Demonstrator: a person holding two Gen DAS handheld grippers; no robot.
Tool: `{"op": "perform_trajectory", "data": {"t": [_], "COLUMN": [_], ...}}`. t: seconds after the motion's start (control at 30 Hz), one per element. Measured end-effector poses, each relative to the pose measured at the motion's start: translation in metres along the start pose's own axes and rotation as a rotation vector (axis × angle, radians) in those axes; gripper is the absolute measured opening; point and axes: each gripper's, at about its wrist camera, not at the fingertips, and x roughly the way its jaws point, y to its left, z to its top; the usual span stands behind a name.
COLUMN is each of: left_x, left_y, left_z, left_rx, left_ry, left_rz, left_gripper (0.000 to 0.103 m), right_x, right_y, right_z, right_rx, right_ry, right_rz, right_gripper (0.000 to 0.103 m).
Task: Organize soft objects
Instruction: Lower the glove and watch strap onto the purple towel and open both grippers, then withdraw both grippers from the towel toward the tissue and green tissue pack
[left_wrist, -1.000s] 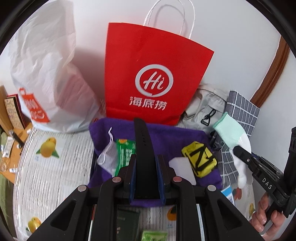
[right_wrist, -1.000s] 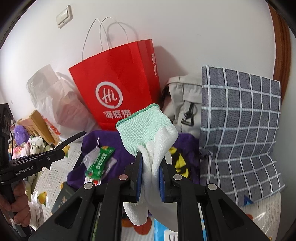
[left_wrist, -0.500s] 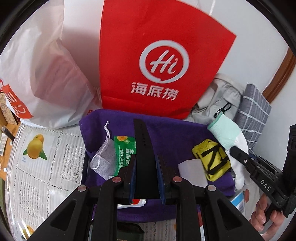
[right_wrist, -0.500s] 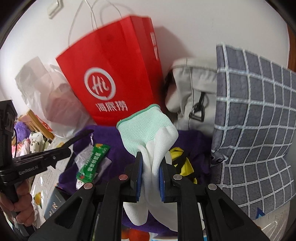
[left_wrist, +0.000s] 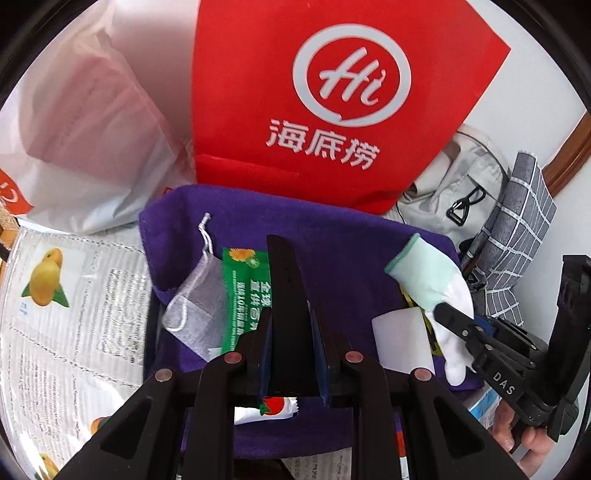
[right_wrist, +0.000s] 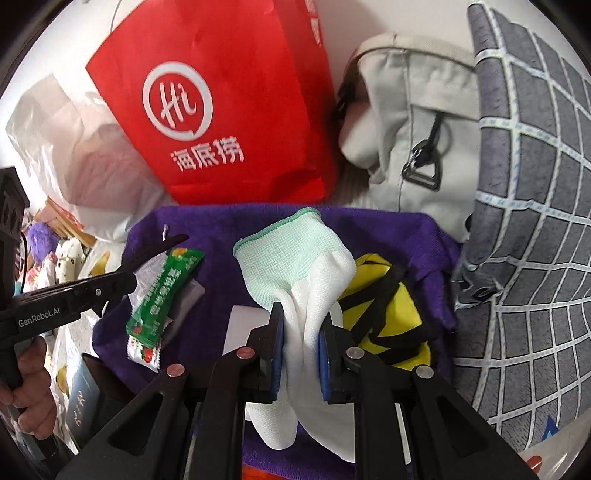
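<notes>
The right gripper (right_wrist: 301, 332) is clamped on a white glove with a mint-green cuff (right_wrist: 295, 269), its blue pads pressing the white finger part while the cuff stands up above the jaws. The glove hangs over a purple towel (right_wrist: 369, 229) spread in front of the bags. In the left wrist view the same glove (left_wrist: 428, 273) shows at the right edge of the towel (left_wrist: 332, 236), pinched by the right gripper (left_wrist: 448, 319).

The left gripper (left_wrist: 290, 332) is closed on a flat black strap (left_wrist: 284, 280) that sticks out forward between its 2 fingers, above the towel.

On the towel lie a small grey mesh drawstring pouch (left_wrist: 199, 291), a green snack packet (left_wrist: 240, 291) just beside it (partly under the strap), a white card (left_wrist: 400, 339) and a yellow item with black bands (right_wrist: 384, 314) next to the glove.

Behind the towel stands a red paper bag (left_wrist: 332, 92) with a white "Hi" logo; its opening is out of view, so what it holds cannot be told. To its left slumps a translucent white plastic bag (left_wrist: 81, 122) with something pinkish inside. To the right sit a beige canvas bag (right_wrist: 413, 122) and a grey checked fabric bag (right_wrist: 528, 221), contents hidden.
</notes>
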Motion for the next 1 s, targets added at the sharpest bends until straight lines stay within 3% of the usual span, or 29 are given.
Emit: {"op": "perform_trajectory", "data": {"t": [0.33,0.43,0.47,0.57,0.8,1.0], "left_x": [0.023,0.024,0.024,0.024,-0.011,-0.051], "left_y": [-0.005,-0.005,-0.004,-0.004,-0.010,-0.016], "left_z": [-0.006,-0.007,-0.007,-0.007,-0.009,-0.028], "left_rx": [0.020,0.017,0.018,0.008,0.028,0.047], "left_ry": [0.093,0.099,0.101,0.107,0.039,0.000], "left_rz": [0.037,0.038,0.040,0.035,0.046,0.036], "left_gripper": [0.019,0.020,0.022,0.037,0.042,0.044], "right_x": [0.012,0.014,0.012,0.003,-0.031,-0.072], "right_y": [-0.001,0.002,0.002,0.002,0.011,0.026], "right_z": [-0.003,-0.001,-0.001,0.000,0.001,-0.029], "right_rx": [0.001,-0.001,-0.001,-0.005,-0.029,-0.061], "right_ry": [0.051,0.052,0.049,0.025,-0.038,-0.066], "right_rz": [-0.006,0.009,0.011,0.019,-0.028,0.007], "right_gripper": [0.021,0.032,0.041,0.051,0.055,0.056]}}
